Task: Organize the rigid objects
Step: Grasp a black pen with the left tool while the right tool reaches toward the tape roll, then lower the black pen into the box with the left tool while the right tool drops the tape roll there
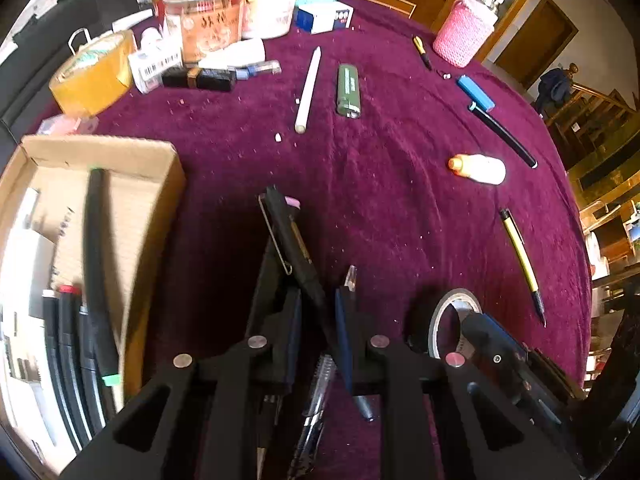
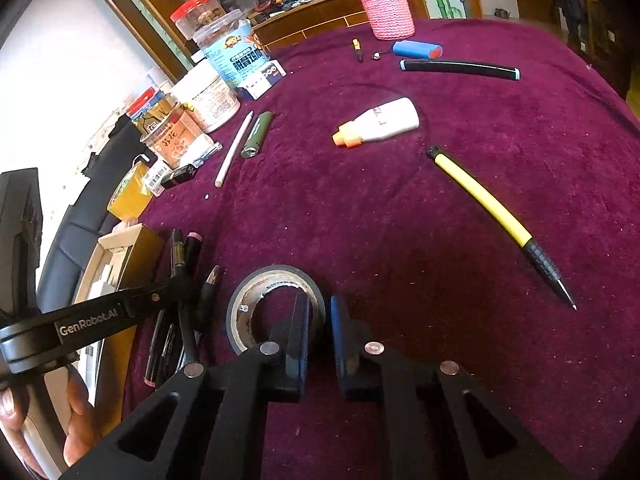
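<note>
Still crowded at the left edge

Purple cloth (image 2: pixel 400 220) lies open mid-frame; cardboard box (image 1: pixel 132 152) hugs left edge. Right gripper (image 2: pixel 320 320), "GenRobot.AI", pinches tape roll (image 2: pixel 256 280) wall. Left gripper (image 1: pixel 320 312) pinches black pen (image 1: pixel 292 240)

Table under a plum-purple plush cloth (image 2: pixel 460 240), flecked with pale crumbs. Lying loose on it: yellow mechanical pencil (image 2: pixel 496 216), white glue bottle with orange cap (image 2: pixel 380 122), long black marker (image 2: pixel 460 69), blue cylinder (image 2: pixel 416 49), green lighter (image 1: pixel 348 90) beside a white stick (image 1: pixel 308 90), grey tape roll (image 2: pixel 276 304), a bunch of black pens (image 2: pixel 180 300). Open cardboard box (image 1: pixel 100 152) at the left edge. Far side: jars and tubs (image 2: pixel 224 60), yellow tape roll (image 1: pixel 94 72), pink knitted container (image 2: pixel 384 4), possibly a bottle.
</note>
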